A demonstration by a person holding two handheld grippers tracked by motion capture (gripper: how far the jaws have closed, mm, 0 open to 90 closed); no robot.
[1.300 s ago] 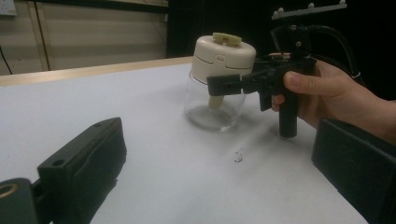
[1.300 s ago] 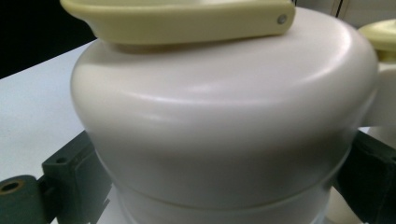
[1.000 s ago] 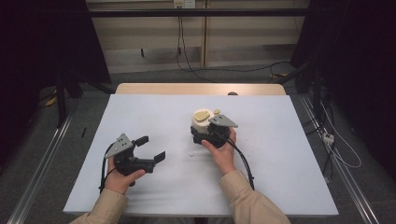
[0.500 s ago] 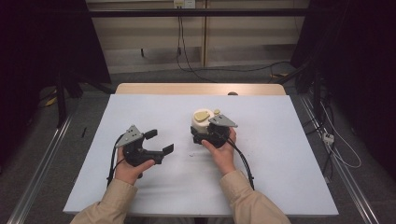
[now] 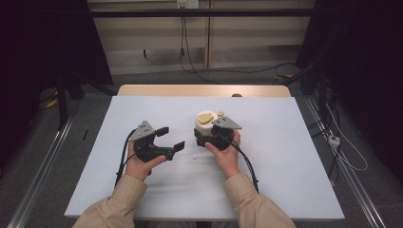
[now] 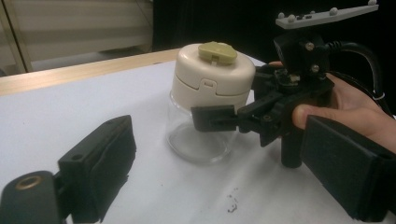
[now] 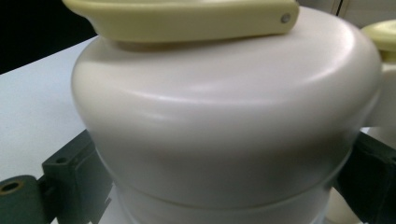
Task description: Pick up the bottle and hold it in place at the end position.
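**Jar braced by the right gripper, left gripper open beside it**

Nearest the person's edge of the table (image 5: 285, 190), both forearms come in low. The left gripper (image 5: 167, 138) sits left of centre, its jaws spread wide with nothing between them, pointing across toward the jar. In the left gripper view those jaws frame the jar from the side, with bare white table between them and the glass.

Just beyond, near the middle of the table, the right gripper (image 5: 202, 137) is closed on the glass jar (image 6: 198, 135), its jaws pressing the clear body just under the cream lid (image 6: 212, 70). The jar stands upright, the lid seated, with an olive-yellow flip tab (image 6: 217, 51) lying flat on top. In the right gripper view the lid looms close between the two jaws.

As I judge it, the bracing is done; opening the lid or tab is left, and the left gripper has yet to touch anything.

A few dark crumbs (image 6: 230, 204) lie on the table before the jar. The jar stands well in from every edge, with open table toward the far edge and both side edges, so there is ample room to move.
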